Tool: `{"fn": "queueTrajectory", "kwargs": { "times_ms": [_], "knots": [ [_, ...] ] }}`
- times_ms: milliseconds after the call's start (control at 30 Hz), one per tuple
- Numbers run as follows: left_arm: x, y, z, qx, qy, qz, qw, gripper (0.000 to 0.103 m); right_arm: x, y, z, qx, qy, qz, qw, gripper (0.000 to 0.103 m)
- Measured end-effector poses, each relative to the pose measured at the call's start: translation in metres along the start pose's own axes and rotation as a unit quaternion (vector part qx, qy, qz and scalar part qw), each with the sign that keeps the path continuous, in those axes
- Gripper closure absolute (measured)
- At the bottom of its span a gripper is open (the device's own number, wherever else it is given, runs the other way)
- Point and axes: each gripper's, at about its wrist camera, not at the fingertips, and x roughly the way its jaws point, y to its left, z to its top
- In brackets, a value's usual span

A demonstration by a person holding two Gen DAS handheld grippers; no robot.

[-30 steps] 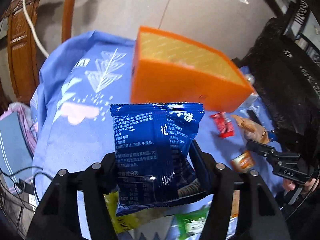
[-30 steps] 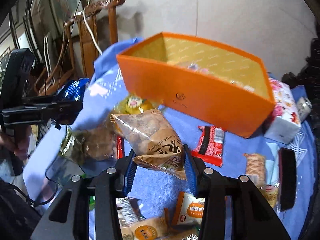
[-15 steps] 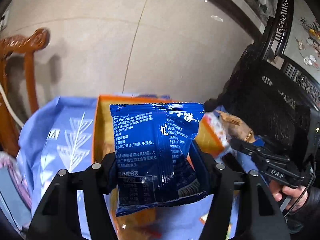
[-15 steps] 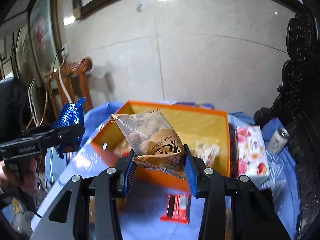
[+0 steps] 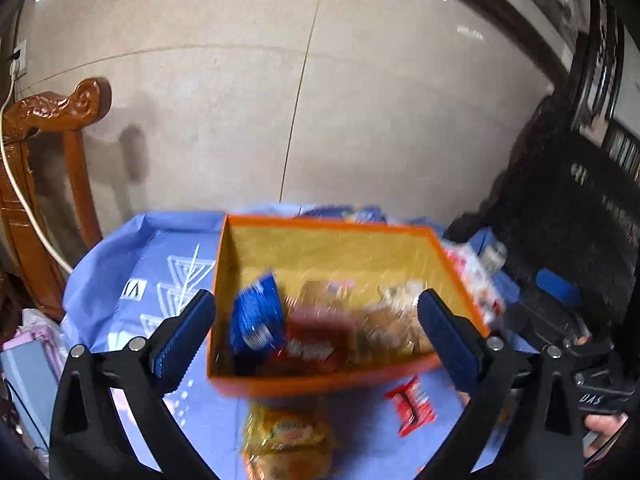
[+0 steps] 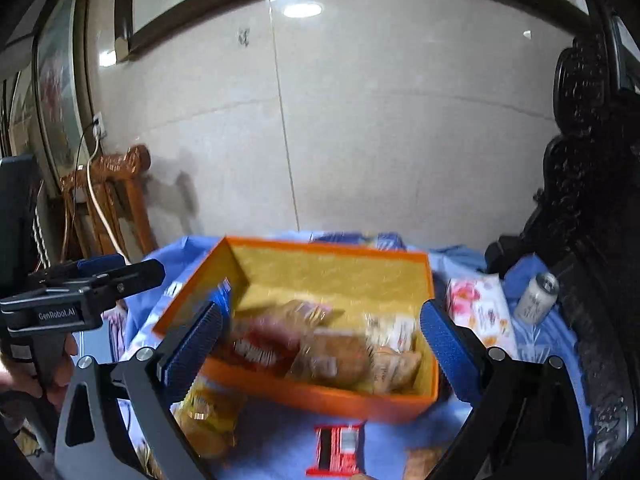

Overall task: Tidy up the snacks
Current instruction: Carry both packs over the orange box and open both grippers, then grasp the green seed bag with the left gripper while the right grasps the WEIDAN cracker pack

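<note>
Box (image 5: 320, 384): one, orange; blue packet (image 5: 256, 316) inside; tools empty.

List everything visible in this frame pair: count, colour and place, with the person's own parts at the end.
storage box: one, orange outside, yellow inside, on the blue cloth, open top.
blue snack packet: one, blue, inside the box at its left end.
other snacks in box: several, brown, tan and red, blurred, inside the box.
red wrapper: one, red, on the cloth in front of the box.
yellow packet: one, yellow, on the cloth in front of the box.
floral pack: one, white with pink, right of the box.
can: one, silver, upright, far right.
tablecloth: one, blue.
wooden chair: one, brown, left.
left tool: black with blue pads, open, empty.
right tool: same, open, empty.
</note>
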Motion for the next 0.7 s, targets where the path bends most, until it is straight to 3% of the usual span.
{"fn": "queueTrajectory", "kwargs": {
  "times_ms": [167,467,567,700],
  "knots": [
    [-0.013,0.006,-0.037,0.0,0.02,0.001,0.9998,0.004,-0.008,0.005,-0.028,0.008,0.038,0.003,0.999,0.003],
    [-0.04,0.025,-0.103,-0.026,0.066,0.002,0.9975,0.004,-0.039,-0.006,-0.109,0.047,0.124,-0.012,0.991,0.003],
    [-0.047,0.029,-0.122,-0.019,0.076,0.01,0.9969,0.004,-0.048,-0.013,-0.142,0.072,0.166,-0.031,0.983,0.003],
    [-0.057,0.036,-0.146,-0.024,0.103,0.014,0.9943,0.004,-0.052,-0.025,-0.188,0.122,0.234,-0.058,0.963,0.003]
  ]
}}
